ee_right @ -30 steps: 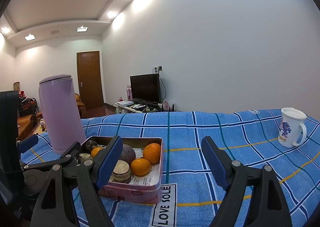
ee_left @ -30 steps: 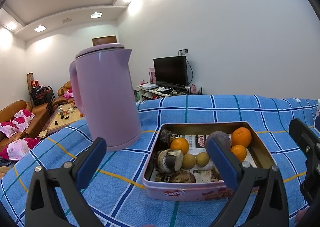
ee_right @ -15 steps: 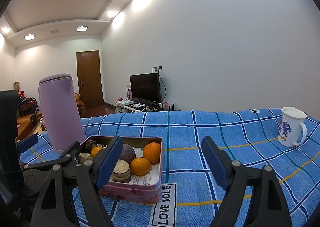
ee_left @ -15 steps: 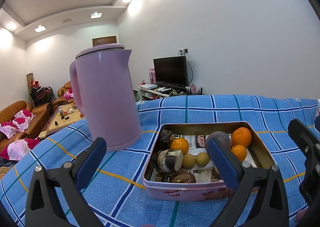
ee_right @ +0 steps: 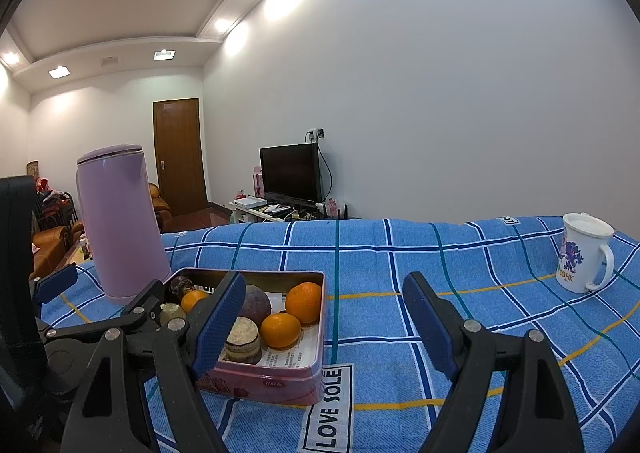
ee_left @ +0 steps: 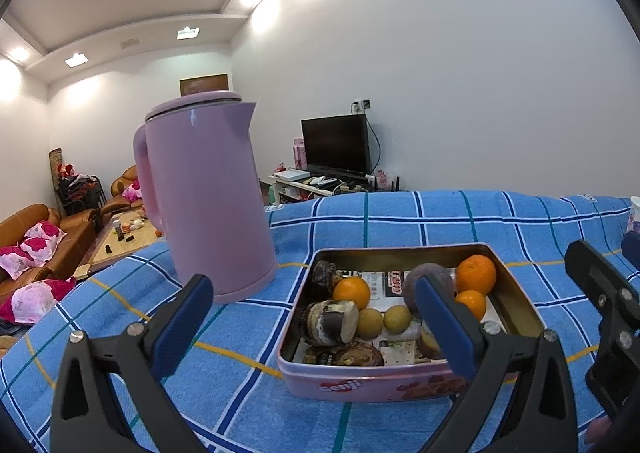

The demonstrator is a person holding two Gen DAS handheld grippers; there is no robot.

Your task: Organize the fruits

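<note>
A pink rectangular tin point(ee_left: 360, 383) point(ee_right: 280, 383) rests on the blue checked cloth. It holds three oranges point(ee_left: 476, 274) point(ee_right: 303, 302), a dark purple round fruit point(ee_left: 432, 280) point(ee_right: 256, 303), two small yellow-green fruits point(ee_left: 396, 319) and several brown cut pieces point(ee_left: 330, 322). My left gripper point(ee_left: 312, 327) hovers just in front of the tin, open, with nothing between its blue pads. My right gripper point(ee_right: 324, 327) is open too, near the tin's right corner, holding nothing. The left gripper point(ee_right: 120, 313) also shows at the left of the right wrist view.
A tall lilac kettle point(ee_left: 206, 197) point(ee_right: 120, 219) stands on the cloth left of the tin. A white printed mug point(ee_right: 582, 253) stands at the far right. The cloth point(ee_right: 440, 253) spreads between tin and mug. Sofas, a low table and a television lie beyond.
</note>
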